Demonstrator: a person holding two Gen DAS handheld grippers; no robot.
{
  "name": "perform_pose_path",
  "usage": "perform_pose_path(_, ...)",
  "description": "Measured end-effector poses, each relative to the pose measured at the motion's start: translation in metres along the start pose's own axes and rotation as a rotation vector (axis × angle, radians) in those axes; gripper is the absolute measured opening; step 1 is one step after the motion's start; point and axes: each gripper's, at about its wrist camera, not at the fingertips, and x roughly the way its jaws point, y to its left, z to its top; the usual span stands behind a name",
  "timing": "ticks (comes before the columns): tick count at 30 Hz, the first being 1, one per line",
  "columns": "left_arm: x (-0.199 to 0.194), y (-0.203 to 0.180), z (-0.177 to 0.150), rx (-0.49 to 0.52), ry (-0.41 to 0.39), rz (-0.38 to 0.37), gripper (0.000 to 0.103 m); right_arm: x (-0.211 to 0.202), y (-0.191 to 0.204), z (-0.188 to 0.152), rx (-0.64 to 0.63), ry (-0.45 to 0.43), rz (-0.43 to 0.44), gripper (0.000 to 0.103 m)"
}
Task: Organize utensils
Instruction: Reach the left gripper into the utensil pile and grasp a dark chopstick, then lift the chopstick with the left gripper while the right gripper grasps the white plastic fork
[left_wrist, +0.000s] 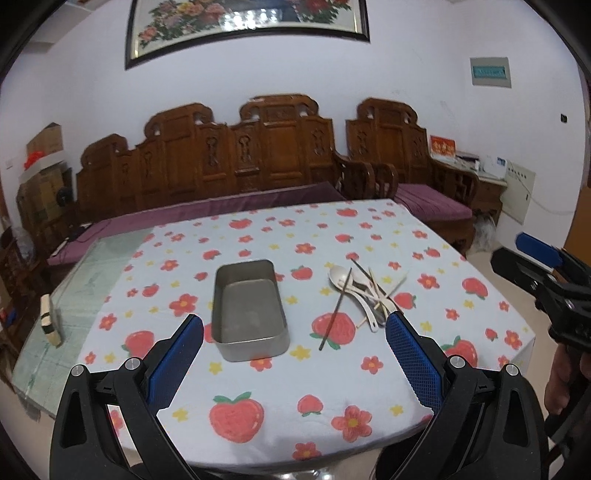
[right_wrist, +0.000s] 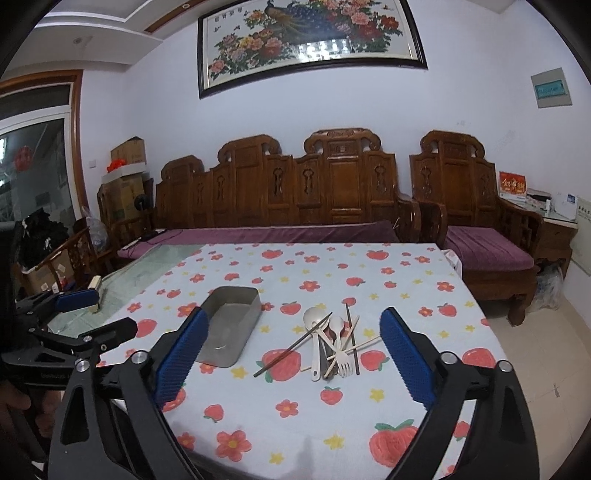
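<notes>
Left wrist view: left gripper (left_wrist: 294, 325) spread wide, grasping nothing, above near table edge. Metal box (left_wrist: 249, 310) at 12 o'clock, mouth up, ready for filling. Utensil pile (left_wrist: 360, 295) at 1 o'clock, tangled, apart from box.

Right wrist view: right gripper (right_wrist: 291, 334) released, empty. Pile dead ahead; box at 11. Tablecloth (right_wrist: 295, 424) bare all round; left gripper near at 9.

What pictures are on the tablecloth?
Red strawberries and flowers on the white tablecloth; clearest in the right wrist view.
</notes>
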Motion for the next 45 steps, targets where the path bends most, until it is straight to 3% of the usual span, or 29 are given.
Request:
perform_pose_path(9,0.053,-0.001,0.003,0.019,0.057,-0.042,0.095,0.059,-0.028,-0.005,0.013,0.067,0.017,0.071)
perform_pose_path(23,0.143,-0.004,0.015,0.014,0.142,-0.172,0.095,0.150,-0.085,0.007,0.036,0.128,-0.010,0.067)
perform_pose_path(31,0.203,-0.031,0.007,0.067,0.239,-0.228,0.068,0.204,-0.106,-0.035,0.050,0.260,0.016,0.060)
perform_pose_path(34,0.229,-0.037,0.000,0.068,0.291,-0.251,0.055,0.210,-0.106,-0.041,0.053,0.269,0.030,0.060)
perform_pose_path(36,0.245,-0.040,-0.004,0.065,0.328,-0.266,0.039,0.216,-0.106,-0.046,0.054,0.291,0.037,0.060)
perform_pose_path(45,0.285,-0.048,-0.021,0.055,0.402,-0.285,0.023,0.226,-0.092,-0.057,0.012,0.340,0.062,0.060)
